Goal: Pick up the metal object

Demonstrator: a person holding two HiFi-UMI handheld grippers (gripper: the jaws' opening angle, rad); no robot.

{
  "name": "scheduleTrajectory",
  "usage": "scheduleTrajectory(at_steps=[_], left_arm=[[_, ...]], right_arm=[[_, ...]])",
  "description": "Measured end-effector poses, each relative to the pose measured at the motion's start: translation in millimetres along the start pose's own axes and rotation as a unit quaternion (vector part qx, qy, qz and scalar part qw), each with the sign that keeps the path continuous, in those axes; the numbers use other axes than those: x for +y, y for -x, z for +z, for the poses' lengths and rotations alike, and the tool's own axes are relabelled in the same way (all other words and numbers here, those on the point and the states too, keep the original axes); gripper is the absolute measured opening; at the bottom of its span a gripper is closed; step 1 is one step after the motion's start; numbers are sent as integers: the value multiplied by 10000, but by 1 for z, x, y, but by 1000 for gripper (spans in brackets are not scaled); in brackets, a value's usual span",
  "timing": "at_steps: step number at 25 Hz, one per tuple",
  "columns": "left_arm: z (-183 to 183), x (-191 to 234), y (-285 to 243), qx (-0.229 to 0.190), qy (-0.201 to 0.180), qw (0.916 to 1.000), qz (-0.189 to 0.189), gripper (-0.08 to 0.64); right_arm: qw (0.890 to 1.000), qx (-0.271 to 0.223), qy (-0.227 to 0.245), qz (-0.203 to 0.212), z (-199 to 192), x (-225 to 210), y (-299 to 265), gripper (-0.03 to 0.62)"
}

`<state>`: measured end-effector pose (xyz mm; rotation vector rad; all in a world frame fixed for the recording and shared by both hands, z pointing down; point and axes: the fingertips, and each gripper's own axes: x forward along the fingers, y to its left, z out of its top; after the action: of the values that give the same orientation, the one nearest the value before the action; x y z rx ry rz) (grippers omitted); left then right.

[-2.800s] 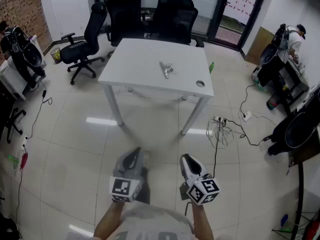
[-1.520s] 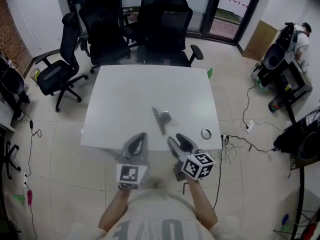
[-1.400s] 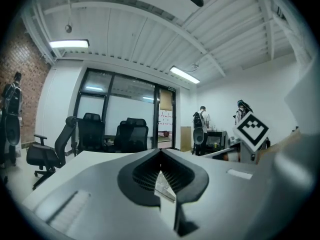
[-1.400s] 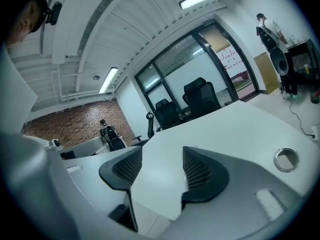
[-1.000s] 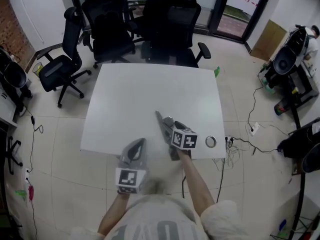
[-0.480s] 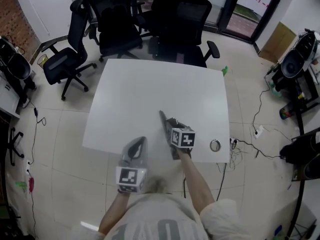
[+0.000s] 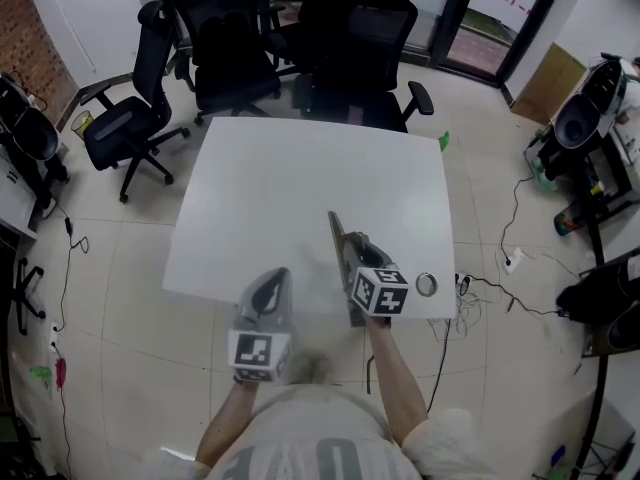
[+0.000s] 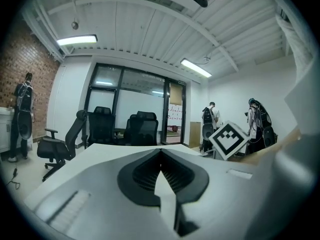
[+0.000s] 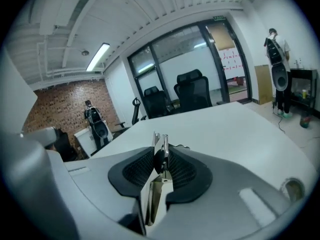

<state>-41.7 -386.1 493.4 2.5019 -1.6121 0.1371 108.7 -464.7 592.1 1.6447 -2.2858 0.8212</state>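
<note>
The metal object (image 7: 337, 238) is a slim silver piece lying over the front right part of the white table (image 7: 270, 178). My right gripper (image 7: 352, 256) is over it, jaws closing, pads pressing on it. In the right gripper view the metal object (image 9: 161, 146) stands edge-on between the ribbed black pads, its tip sticking out past them toward the table. My left gripper (image 7: 274, 286) hangs just off the table's front edge, left of the right one. In its own view the left gripper (image 8: 160, 153) is shut, with nothing held.
A round metal grommet (image 7: 427, 284) sits in the table's front right corner. Black office chairs (image 7: 350, 28) crowd the far side, and another chair (image 7: 130, 118) stands at the left. Cables (image 7: 480, 288) lie on the floor at the right.
The right gripper reached forward over the table onto the metal object and its jaws came together on it. The left gripper stayed at the table's front edge.
</note>
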Motion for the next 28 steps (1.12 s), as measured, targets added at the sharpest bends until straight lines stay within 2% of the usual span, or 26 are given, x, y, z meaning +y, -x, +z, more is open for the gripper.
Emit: scheduleTrajectory(at_steps=[3, 6, 11, 19, 23, 28], left_arm=[[11, -8, 4, -161, 1, 9998, -118, 0], [23, -15, 11, -337, -8, 9992, -218, 0], [35, -25, 18, -555, -40, 9980, -287, 0], [33, -28, 31, -571, -154, 9976, -367, 0], [22, -25, 38, -422, -57, 9984, -379, 0], [21, -18, 55, -490, -37, 9980, -404, 0]], right_arm=[[9978, -615, -169, 151, 32, 12, 47, 98], [9910, -1218, -390, 387, 57, 31, 101, 98], [9773, -1903, -766, 526, 67, 50, 167, 98], [9751, -2004, -771, 555, 53, 62, 185, 100], [9770, -1912, -800, 495, 45, 65, 193, 98], [9721, -2064, -911, 633, 39, 83, 206, 98]])
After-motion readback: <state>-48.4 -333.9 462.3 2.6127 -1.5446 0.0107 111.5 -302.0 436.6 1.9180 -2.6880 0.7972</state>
